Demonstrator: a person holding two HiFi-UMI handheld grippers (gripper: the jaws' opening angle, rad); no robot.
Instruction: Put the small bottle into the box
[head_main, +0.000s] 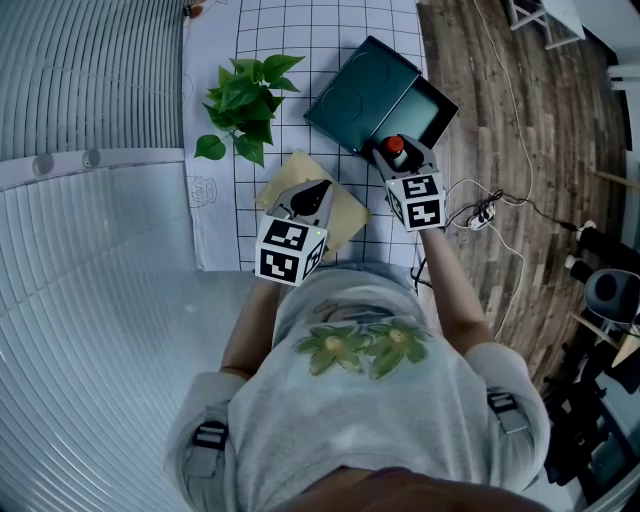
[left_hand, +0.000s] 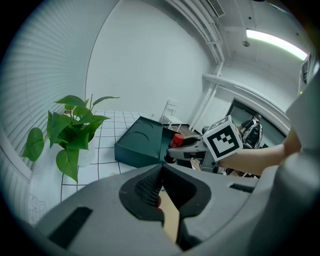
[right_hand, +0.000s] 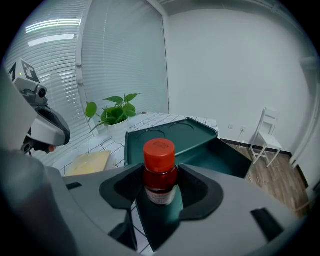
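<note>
Right gripper (right_hand: 160, 176): jaws clamped on the small bottle (right_hand: 159, 159), one on each side of its body below the red cap. Bottle upright and held clear of the surface.

Position: bottle sits at the near rim of the open dark green box (right_hand: 227, 162), over or just short of its tray; which of the two cannot be settled.

Step in hand, as judged: carrying the bottle to the box; placement not yet made. Next move calls for a short advance over the tray, a lowering with the bottle kept upright, then release.

Left gripper (left_hand: 161, 172): jaws drawn together, nothing between them. It hangs over a tan flat pad (head_main: 345, 210) lying just near of the box, to its lid side.

Surroundings: raised lid (head_main: 362, 88) stands along the box's left side and could be struck if the approach drifts that way. Potted plant (head_main: 245, 100) left of the box, beyond the lid, apart from it. Cables (head_main: 490, 210) on the wood floor right of the box. Tray opening appears unobstructed.
</note>
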